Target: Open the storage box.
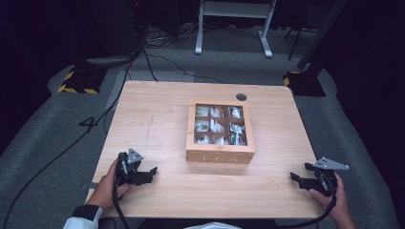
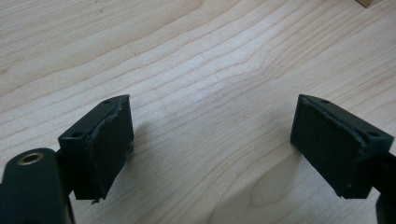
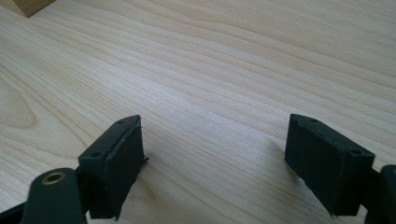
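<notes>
Tea box (image 1: 220, 131) sits mid-counter (image 1: 153, 124), lid shut, sachets visible through the panes. Left gripper (image 1: 152, 171) and right gripper (image 1: 295, 178) rest near the front edge, well apart from it, both with jaws spread and empty. Risk: a one-sided push on the lid slides the box instead of lifting it.

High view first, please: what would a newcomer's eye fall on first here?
The wooden tea box at the table's middle, its nine compartments full of packets. Then the two open, empty tongs near the front edge: left tongs and right tongs, each apart from the box.
</notes>
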A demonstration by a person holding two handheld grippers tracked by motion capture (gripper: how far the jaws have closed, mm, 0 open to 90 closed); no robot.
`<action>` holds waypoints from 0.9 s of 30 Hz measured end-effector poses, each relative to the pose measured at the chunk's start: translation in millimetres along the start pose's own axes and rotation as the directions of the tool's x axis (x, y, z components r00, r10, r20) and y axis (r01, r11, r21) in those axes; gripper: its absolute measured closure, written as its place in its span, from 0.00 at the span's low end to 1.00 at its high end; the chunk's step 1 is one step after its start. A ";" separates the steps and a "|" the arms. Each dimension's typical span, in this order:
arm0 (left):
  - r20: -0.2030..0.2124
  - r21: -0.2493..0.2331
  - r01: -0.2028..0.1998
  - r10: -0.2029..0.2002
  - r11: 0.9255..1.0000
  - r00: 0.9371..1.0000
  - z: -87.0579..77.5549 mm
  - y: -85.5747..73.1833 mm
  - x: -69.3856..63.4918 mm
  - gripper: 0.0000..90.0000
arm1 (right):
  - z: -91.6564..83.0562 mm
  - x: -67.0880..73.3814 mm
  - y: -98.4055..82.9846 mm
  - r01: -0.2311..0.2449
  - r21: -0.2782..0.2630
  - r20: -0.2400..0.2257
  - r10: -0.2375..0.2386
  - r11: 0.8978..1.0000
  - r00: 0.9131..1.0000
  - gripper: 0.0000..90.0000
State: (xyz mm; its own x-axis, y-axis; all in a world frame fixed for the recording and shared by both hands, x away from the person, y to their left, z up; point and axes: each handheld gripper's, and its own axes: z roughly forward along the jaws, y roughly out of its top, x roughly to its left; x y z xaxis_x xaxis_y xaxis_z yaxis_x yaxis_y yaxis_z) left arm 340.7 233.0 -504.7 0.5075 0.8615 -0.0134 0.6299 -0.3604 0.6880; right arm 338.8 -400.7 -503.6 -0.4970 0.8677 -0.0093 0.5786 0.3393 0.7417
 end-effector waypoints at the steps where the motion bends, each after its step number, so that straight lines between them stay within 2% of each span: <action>1: 0.004 0.001 0.001 -0.001 1.000 1.000 1.4 1.3 -0.6 0.13 | 0.1 0.2 0.2 0.000 0.000 0.001 0.000 1.000 1.000 0.21; 3: 0.007 -0.001 -0.001 0.001 1.000 1.000 2.7 2.6 -1.8 0.13 | 0.2 0.0 0.3 0.001 0.000 0.001 -0.001 1.000 1.000 0.22; 4: 0.024 0.004 -0.017 0.017 1.000 1.000 5.1 5.6 -4.1 0.13 | -1.2 0.1 0.7 0.021 0.002 -0.022 -0.021 1.000 1.000 0.32; 5: 0.033 0.010 -0.034 0.034 0.999 0.999 5.9 7.5 -4.8 0.13 | -1.8 1.1 1.3 0.043 -0.006 -0.038 -0.043 0.999 0.998 0.36; 6: 0.033 0.010 -0.034 0.034 0.999 0.999 5.9 7.5 -4.8 0.13 | -1.8 1.1 1.3 0.043 -0.006 -0.038 -0.043 0.999 0.998 0.36; 7: 0.058 0.013 -0.062 0.061 0.998 0.996 7.4 9.6 -5.7 0.13 | -0.3 3.3 4.1 0.070 0.000 -0.037 -0.070 0.998 0.997 0.32; 8: 0.074 0.004 -0.081 0.080 0.997 0.994 8.4 9.5 -5.4 0.13 | 0.9 3.9 5.8 0.073 0.005 -0.043 -0.073 0.997 0.996 0.31; 9: 0.074 0.004 -0.081 0.080 0.997 0.994 8.4 9.5 -5.4 0.13 | 0.9 3.9 5.8 0.073 0.005 -0.043 -0.073 0.997 0.996 0.31; 10: 0.088 -0.002 -0.103 0.103 0.995 0.991 9.4 10.2 -3.8 0.13 | 1.9 4.6 9.4 0.071 0.000 -0.056 -0.071 0.997 0.996 0.31; 12: 0.094 -0.004 -0.111 0.111 0.994 0.989 9.7 10.5 -3.5 0.12 | 0.9 6.5 14.4 0.078 -0.012 -0.073 -0.078 0.997 0.994 0.31; 13: 0.093 -0.008 -0.130 0.130 0.991 0.987 10.4 11.2 -2.5 0.10 | 0.0 7.6 17.6 0.084 -0.013 -0.077 -0.085 0.996 0.993 0.30; 16: 0.113 0.004 -0.125 0.124 0.992 0.986 11.8 12.5 -0.4 0.09 | -2.0 10.4 24.6 0.090 -0.025 -0.085 -0.092 0.996 0.992 0.29; 18: 0.114 0.023 -0.122 0.119 0.992 0.986 14.7 15.2 2.1 0.04 | -3.7 17.8 38.3 0.123 -0.022 -0.094 -0.125 0.992 0.988 0.29; 21: 0.118 0.024 -0.121 0.117 0.992 0.986 16.5 16.2 2.3 0.02 | -4.6 28.5 53.6 0.157 -0.049 -0.108 -0.162 0.986 0.981 0.29; 22: 0.120 0.027 -0.126 0.122 0.992 0.985 16.7 16.8 2.7 0.02 | -4.6 28.5 53.6 0.157 -0.049 -0.108 -0.162 0.986 0.981 0.29; 24: 0.122 0.025 -0.127 0.123 0.992 0.985 17.5 17.3 2.8 0.01 | -4.6 40.5 68.0 0.199 -0.077 -0.117 -0.207 0.977 0.971 0.32; 25: 0.122 0.025 -0.127 0.123 0.992 0.985 17.5 17.3 2.8 0.01 | -4.6 40.5 68.0 0.199 -0.077 -0.117 -0.207 0.977 0.971 0.32; 27: 0.122 0.027 -0.134 0.130 0.991 0.984 17.9 18.0 3.0 0.01 | -3.3 51.2 80.4 0.235 -0.096 -0.130 -0.247 0.967 0.960 0.34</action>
State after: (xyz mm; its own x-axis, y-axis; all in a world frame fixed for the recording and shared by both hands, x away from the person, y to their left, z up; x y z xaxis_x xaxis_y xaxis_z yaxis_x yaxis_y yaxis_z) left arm 364.1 222.8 -505.4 0.6531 0.7572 -0.0127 0.5718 -0.4821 0.6638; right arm 357.7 -330.2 -442.2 -0.7039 0.7025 -0.1049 0.3802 0.4974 0.7798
